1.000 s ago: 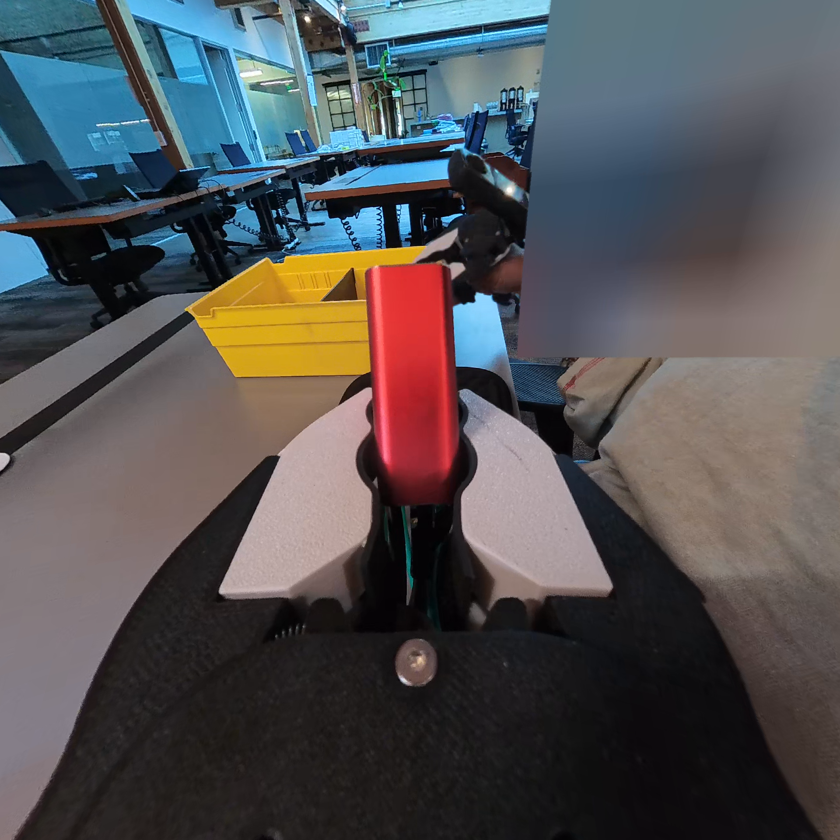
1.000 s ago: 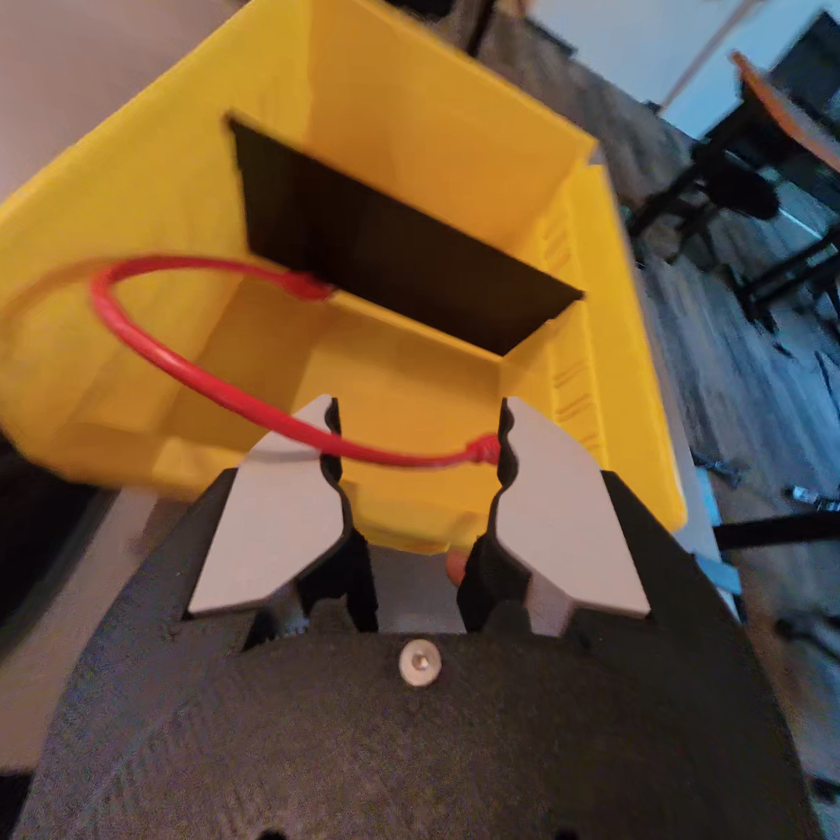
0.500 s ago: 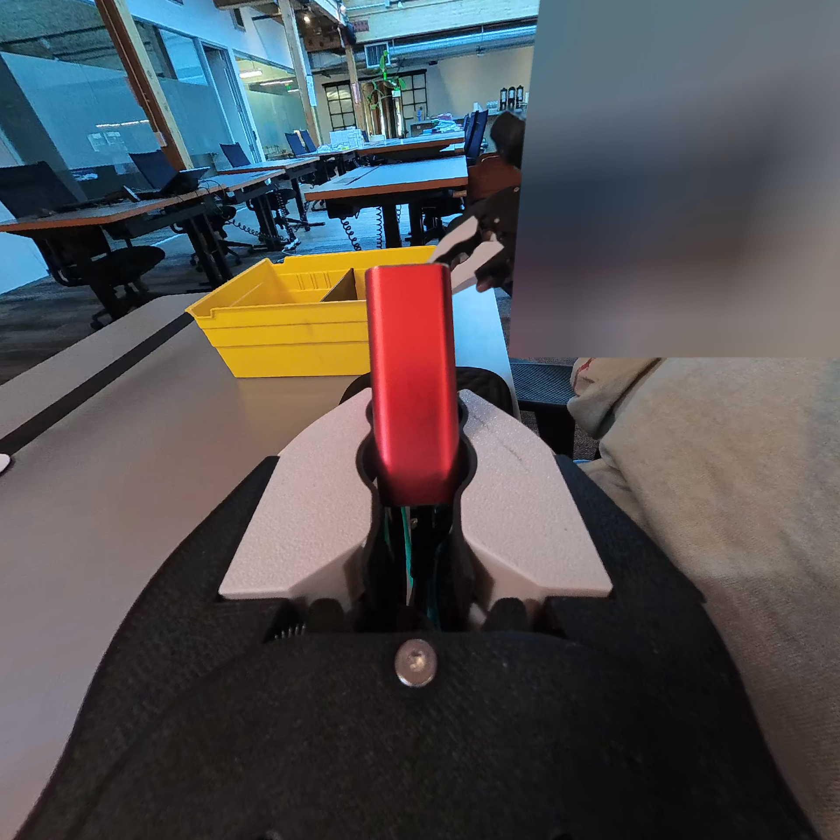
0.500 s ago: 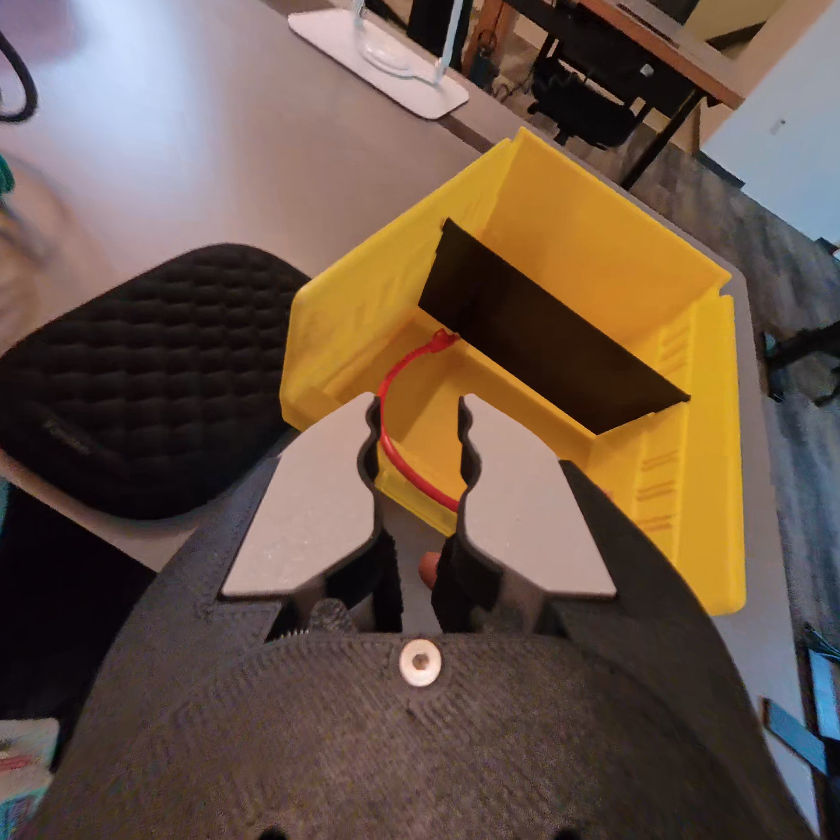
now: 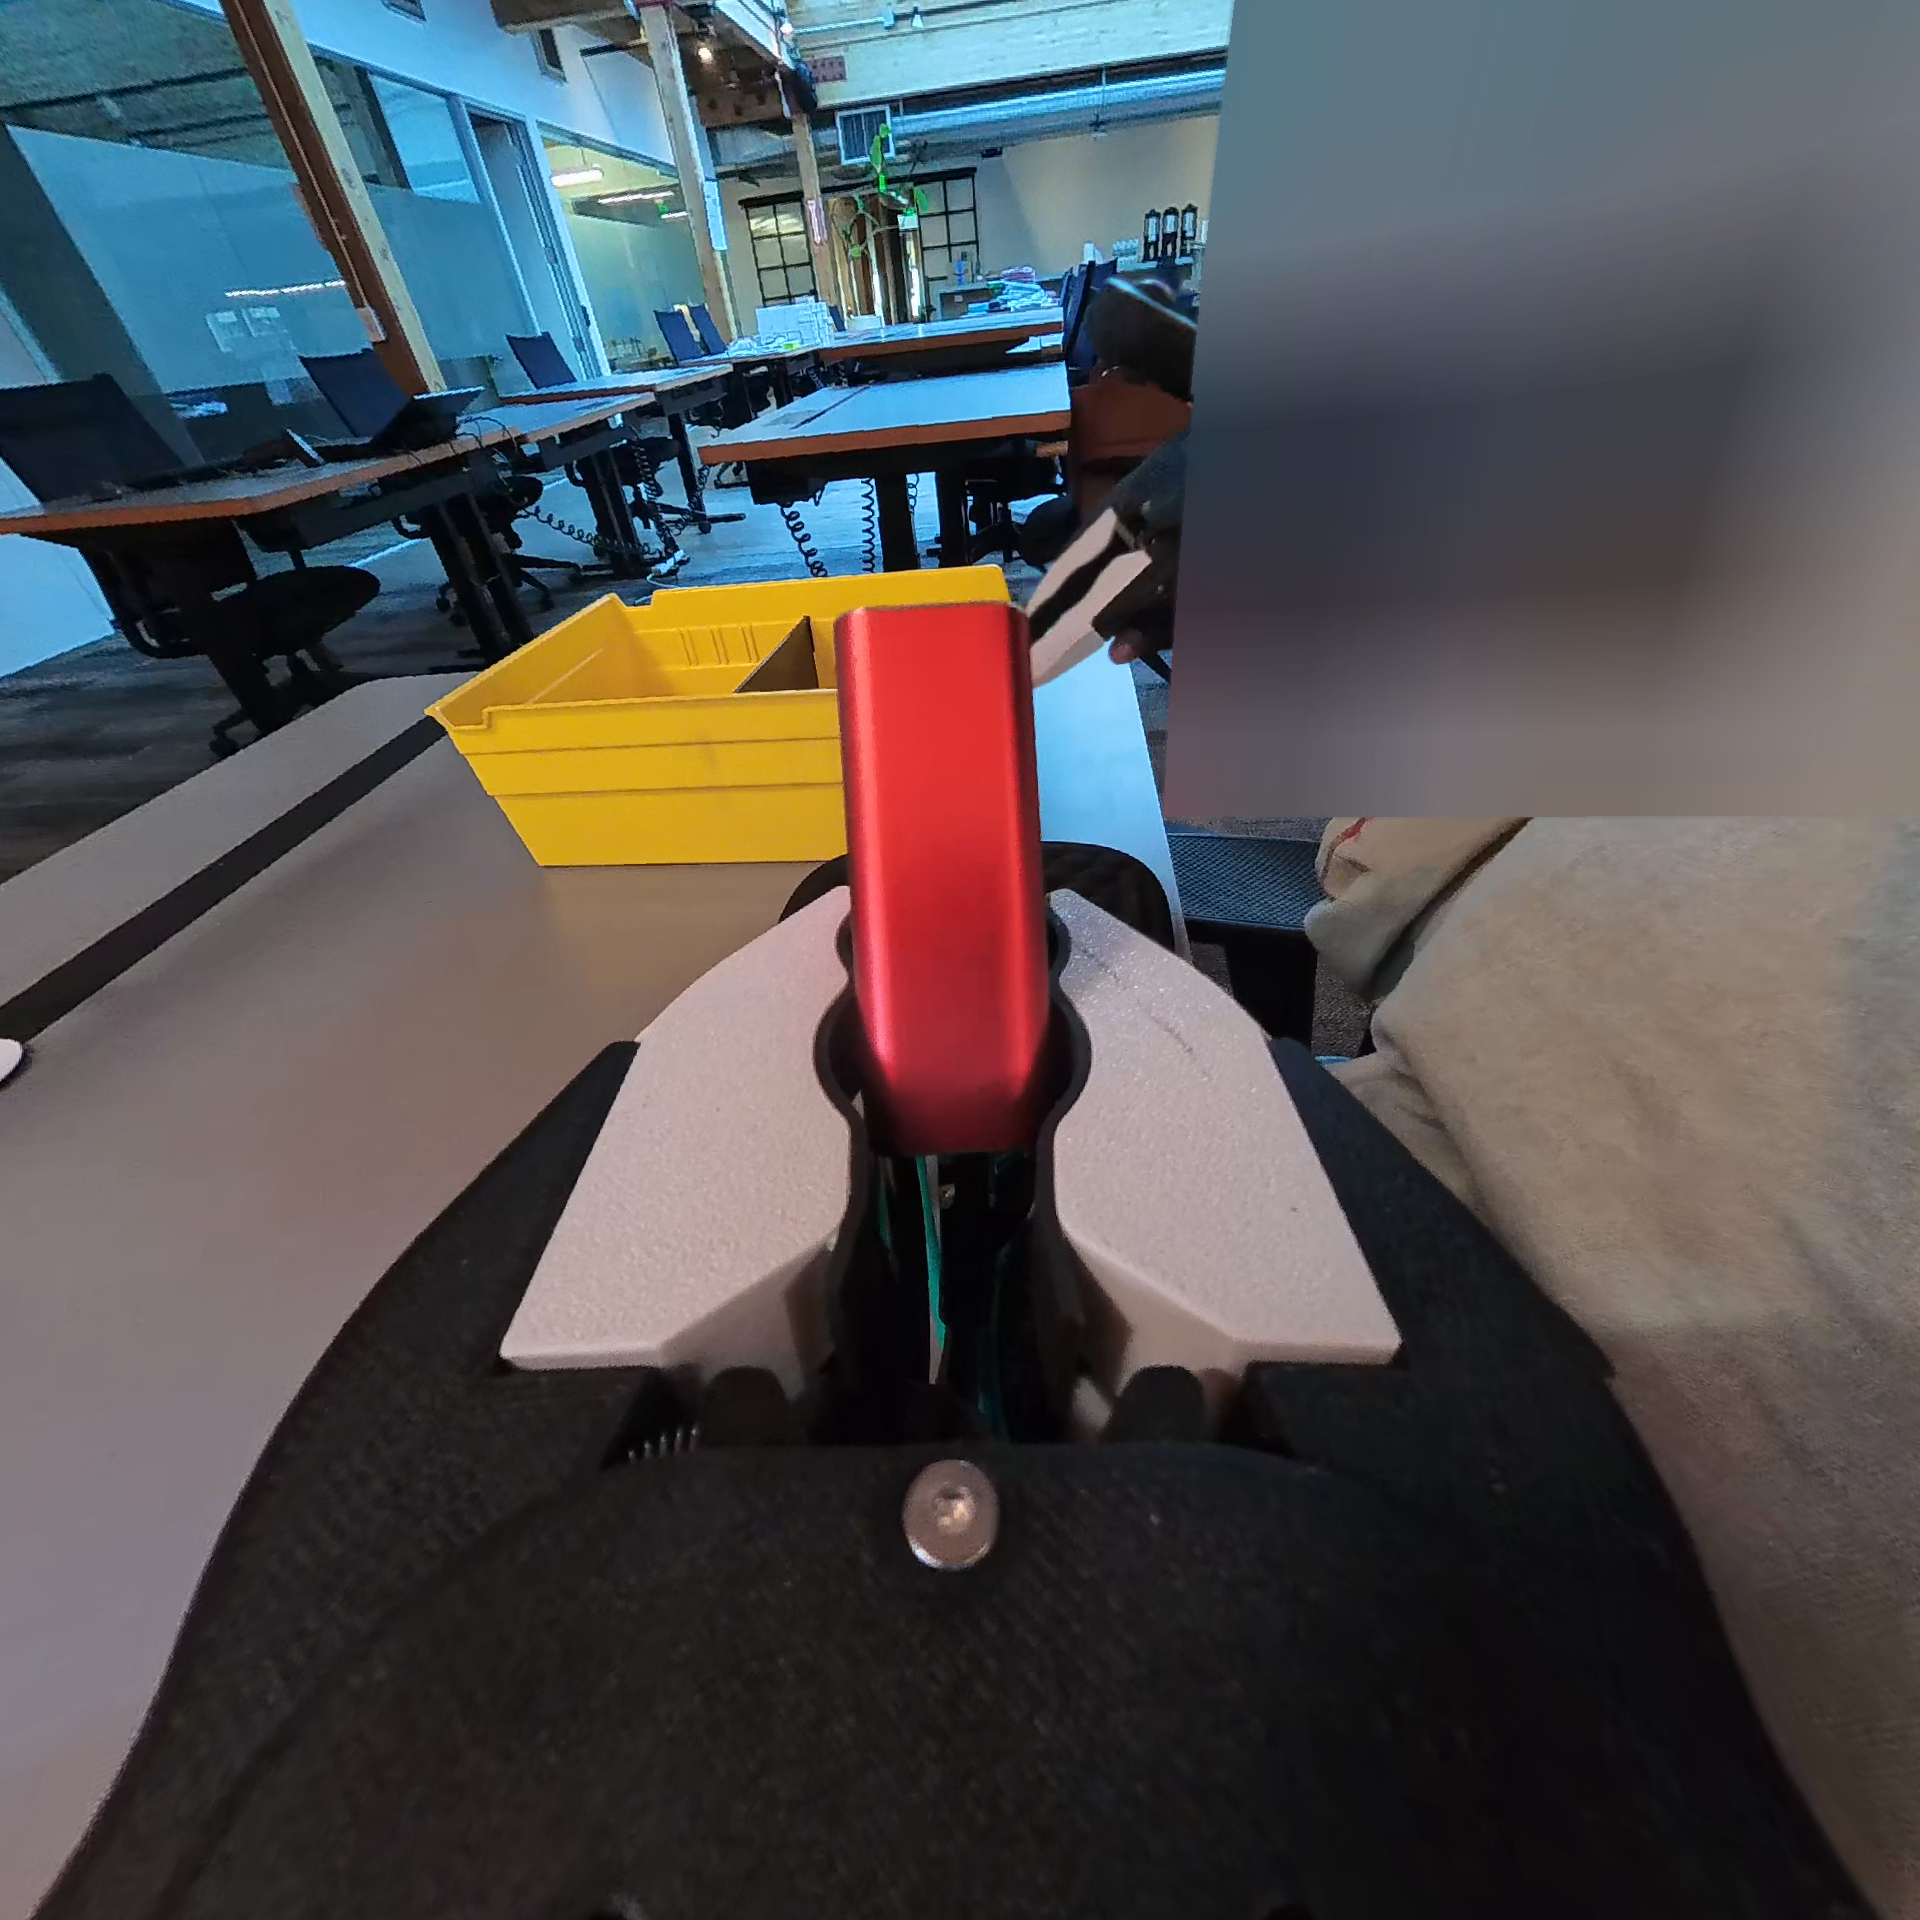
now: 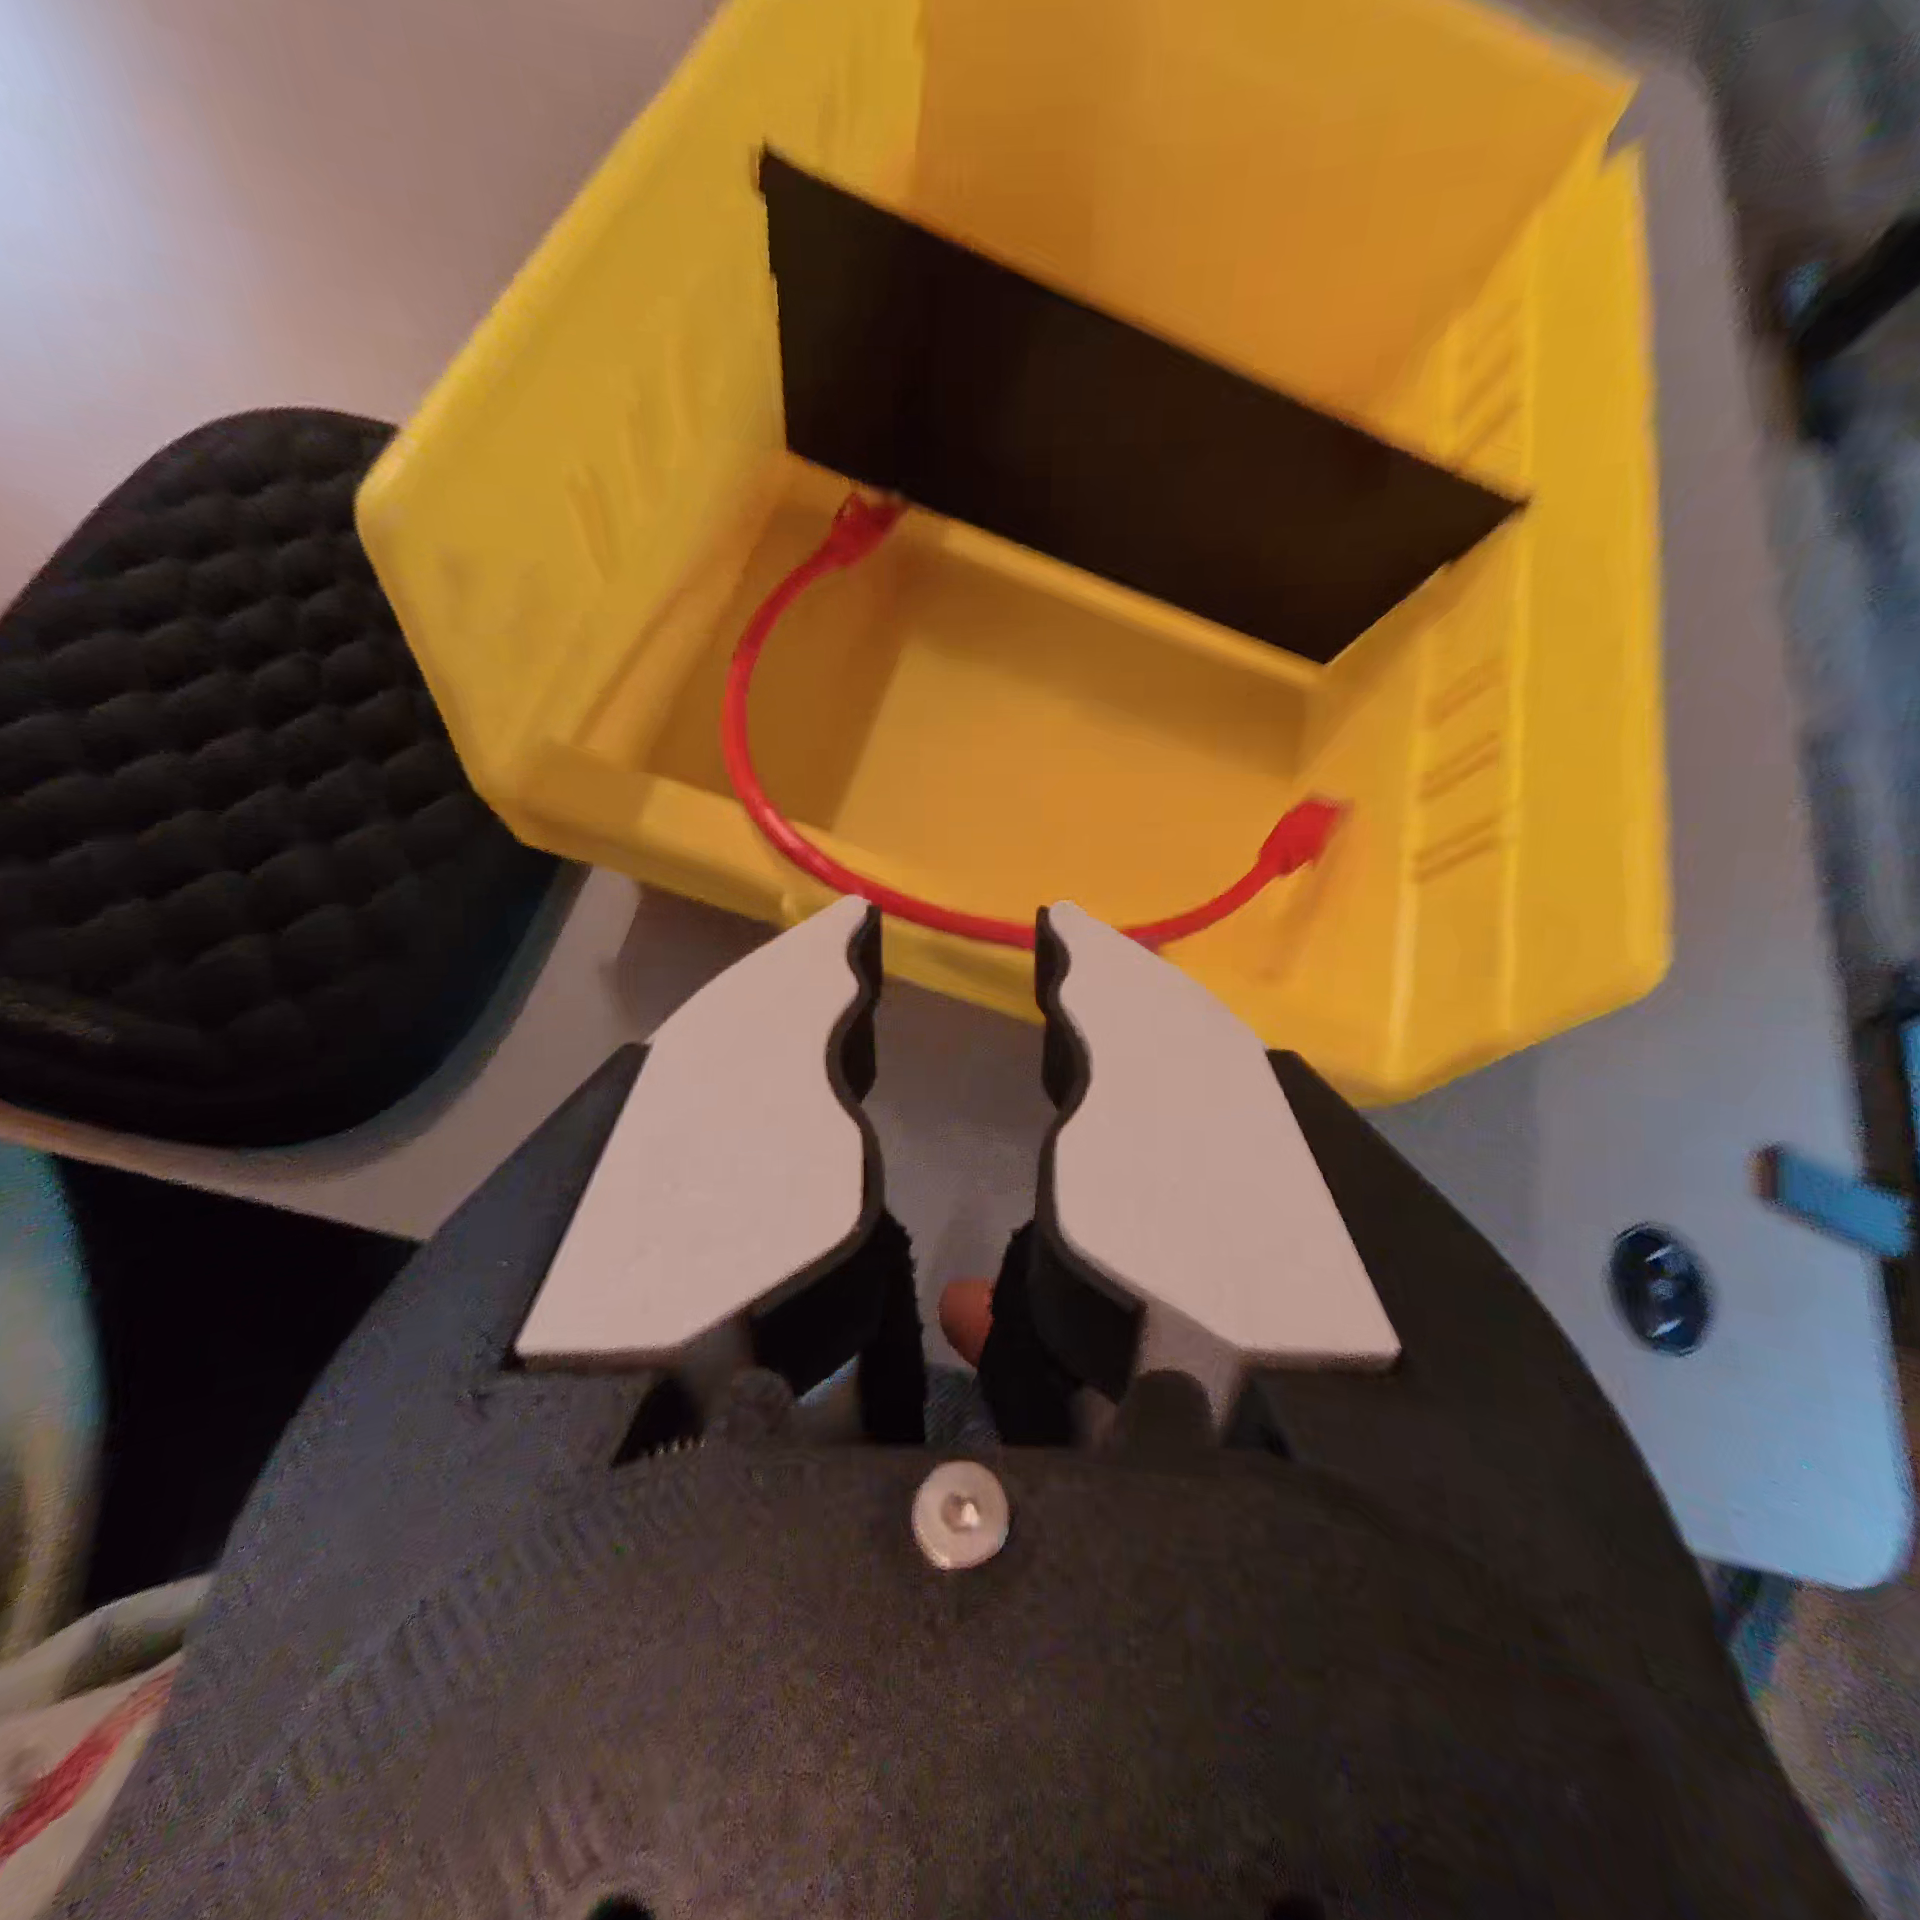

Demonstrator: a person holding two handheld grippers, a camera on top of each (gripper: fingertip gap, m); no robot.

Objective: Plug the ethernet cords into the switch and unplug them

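Observation:
My left gripper (image 5: 945, 920) is shut on a red metal switch (image 5: 935, 831) and holds it upright above the grey table (image 5: 312, 1039). Thin green cords (image 5: 923, 1226) hang under the switch between the fingers. My right gripper (image 6: 956, 920) is open and empty, just above the near wall of a yellow bin (image 6: 499, 540). It also shows in the left wrist view (image 5: 1081, 613), behind the switch. A short red ethernet cord (image 6: 748, 707) lies curled in the bin's near compartment, in front of a black divider (image 6: 1091, 416).
The yellow bin (image 5: 644, 769) stands at the table's far right end. A black quilted pad (image 6: 208, 748) lies on the table left of the bin. A person's grey sleeve (image 5: 1610, 1143) is on the right. The table edge (image 6: 1766, 1351) runs right of the bin. One gripper's finger ends stand about 35 centimeters off the other's.
The right gripper drew back from the bin with its jaws narrower, then came closer again with them wider. The red cord now rests in the bin. The left gripper and switch stayed put.

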